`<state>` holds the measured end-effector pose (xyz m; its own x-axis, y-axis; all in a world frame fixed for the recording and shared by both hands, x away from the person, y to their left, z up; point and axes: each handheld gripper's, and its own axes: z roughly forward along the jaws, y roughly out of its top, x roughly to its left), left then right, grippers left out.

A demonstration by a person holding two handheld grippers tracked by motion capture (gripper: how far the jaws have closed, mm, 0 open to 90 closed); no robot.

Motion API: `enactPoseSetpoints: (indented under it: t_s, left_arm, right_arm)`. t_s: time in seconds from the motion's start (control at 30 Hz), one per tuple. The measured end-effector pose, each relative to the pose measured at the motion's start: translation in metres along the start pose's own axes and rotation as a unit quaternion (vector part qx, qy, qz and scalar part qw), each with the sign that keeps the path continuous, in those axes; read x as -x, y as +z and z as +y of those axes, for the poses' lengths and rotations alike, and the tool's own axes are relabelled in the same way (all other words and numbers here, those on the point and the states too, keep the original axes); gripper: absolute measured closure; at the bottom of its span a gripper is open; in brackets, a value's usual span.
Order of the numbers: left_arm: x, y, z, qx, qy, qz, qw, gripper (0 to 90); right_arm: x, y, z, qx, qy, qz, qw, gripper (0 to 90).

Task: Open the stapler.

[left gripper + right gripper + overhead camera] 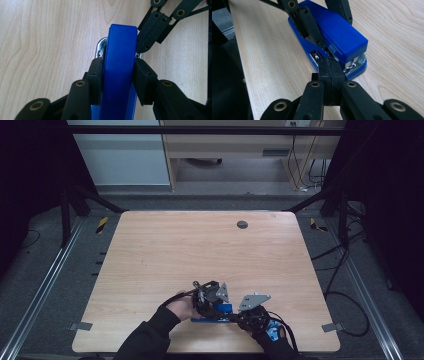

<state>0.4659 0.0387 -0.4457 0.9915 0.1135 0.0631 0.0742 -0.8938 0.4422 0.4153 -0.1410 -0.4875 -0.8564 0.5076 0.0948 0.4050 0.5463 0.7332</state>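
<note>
At the near edge of the table [150, 250], right of centre, both grippers meet on one blue stapler [216, 313]. Left gripper [117, 75]: jaws straddle the stapler's top arm [120, 70], pads against both its sides, so it's clamped on the stapler. Right gripper [329, 75]: jaws pressed together with nothing between them, tip down at the stapler's front end, just beside the metal mouth [352, 66]; touching or just short, can't tell. In the right gripper view the left gripper's jaws cross over the stapler body from above. Stapler lies flat on the wood, long axis running left-right in the high view, close to the near table edge.

Risks, as a judgement: the plastic sides are smooth, so the grip could slip if the left gripper lifts or twists, and the stapler would pivot or drop. If the right tip pushes at the front, the base may skid toward the near edge and go off. The tip near the mouth could also get caught under the arm if it snaps down. Two linkages this close could collide.
</note>
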Motion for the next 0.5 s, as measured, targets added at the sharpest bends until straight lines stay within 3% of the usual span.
enactPoseSetpoints:
  t_s: [0.17, 0.5]
  left_arm:
    - [-0.0026, -0.0003, 0.0029, -0.015, 0.012, -0.005, 0.9998, 62.7]
    - [-0.0044, 0.0033, 0.0036, -0.010, 0.011, -0.011, 0.9998, 62.7]
  right_arm:
    - [-0.0001, 0.0003, 0.0000, 0.000, -0.003, -0.003, 1.0000, 90.0]
    - [0.0012, 0.0009, 0.0001, 0.002, 0.000, -0.011, 0.9999, 90.0]
